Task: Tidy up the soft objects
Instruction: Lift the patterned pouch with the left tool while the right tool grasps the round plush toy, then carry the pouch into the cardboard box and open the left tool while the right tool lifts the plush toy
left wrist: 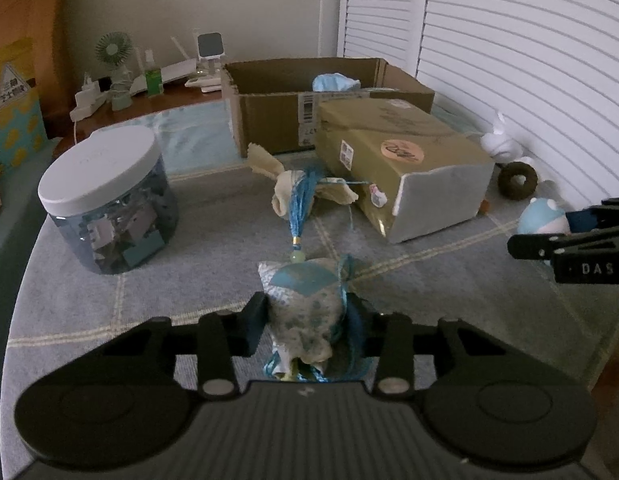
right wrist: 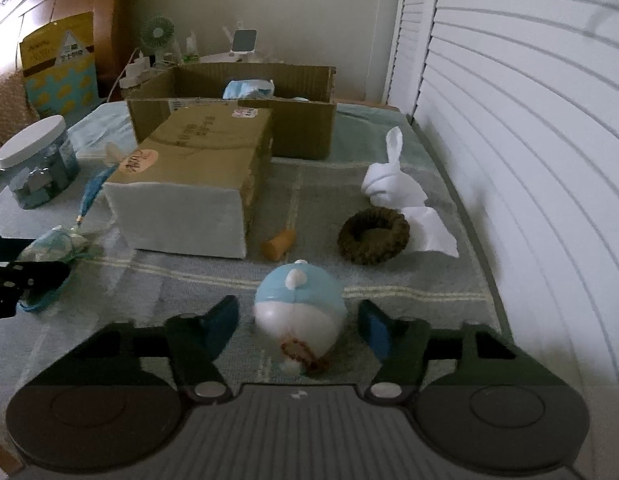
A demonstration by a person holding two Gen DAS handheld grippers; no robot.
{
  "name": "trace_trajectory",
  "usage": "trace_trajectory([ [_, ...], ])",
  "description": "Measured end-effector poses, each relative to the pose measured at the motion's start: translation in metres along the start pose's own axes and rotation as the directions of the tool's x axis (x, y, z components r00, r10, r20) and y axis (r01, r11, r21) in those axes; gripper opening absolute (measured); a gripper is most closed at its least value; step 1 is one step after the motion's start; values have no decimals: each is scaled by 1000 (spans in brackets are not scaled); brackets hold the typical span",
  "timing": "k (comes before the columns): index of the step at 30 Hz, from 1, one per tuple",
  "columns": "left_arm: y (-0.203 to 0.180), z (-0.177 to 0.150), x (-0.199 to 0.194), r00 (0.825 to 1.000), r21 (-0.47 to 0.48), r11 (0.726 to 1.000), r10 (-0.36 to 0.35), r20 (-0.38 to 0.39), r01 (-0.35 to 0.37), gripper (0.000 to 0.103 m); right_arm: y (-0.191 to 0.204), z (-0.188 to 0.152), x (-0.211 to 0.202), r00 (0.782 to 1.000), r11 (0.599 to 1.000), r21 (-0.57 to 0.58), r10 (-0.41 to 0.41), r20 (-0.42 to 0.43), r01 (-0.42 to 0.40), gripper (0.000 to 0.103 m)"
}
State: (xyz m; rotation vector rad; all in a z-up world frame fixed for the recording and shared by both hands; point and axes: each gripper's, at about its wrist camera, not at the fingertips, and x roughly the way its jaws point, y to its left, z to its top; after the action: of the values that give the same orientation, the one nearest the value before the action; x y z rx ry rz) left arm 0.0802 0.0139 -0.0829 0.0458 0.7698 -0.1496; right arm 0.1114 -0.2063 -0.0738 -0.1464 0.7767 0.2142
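Now left gripper (left wrist: pixel 305 320) jaws clamped on patterned sachet (left wrist: pixel 303 300), right gripper (right wrist: pixel 299 320) jaws apart w/ blue-white plush (right wrist: pixel 299 300) between.

A: The blue cloth (right wrist: pixel 248 89) in the open carton (right wrist: pixel 301 80): how much shows?
B: Only its top; the wall hides the rest.
A: The jar (left wrist: pixel 109 208) contents?
B: Too blurred to identify.
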Motion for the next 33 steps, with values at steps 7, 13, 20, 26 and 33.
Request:
trace_trajectory([
  [7, 4, 3, -7, 999, 31, 999, -32, -15, 33, 30, 2, 3, -8, 1000, 1000, 7, 11, -7, -11, 51],
  [13, 11, 17, -26, 995, 62, 994, -93, -32, 95, 30, 5, 8, -24, 1000, 1000, -13, 24, 11, -24, 50],
  [20, 15, 44, -50, 992, 134, 983, -127, -9, 127, 30, 8, 15, -46, 998, 999, -21, 45, 53, -44, 50],
  [26, 15, 77, -63, 987, 160, 976, -157, 29, 151, 30, 12, 21, -61, 994, 997, -34, 71, 88, -68, 50],
  [33, 21, 119, -55, 982, 153, 974, -175, 64, 164, 30, 13, 26, -75, 988, 996, -35, 88, 124, -84, 50],
])
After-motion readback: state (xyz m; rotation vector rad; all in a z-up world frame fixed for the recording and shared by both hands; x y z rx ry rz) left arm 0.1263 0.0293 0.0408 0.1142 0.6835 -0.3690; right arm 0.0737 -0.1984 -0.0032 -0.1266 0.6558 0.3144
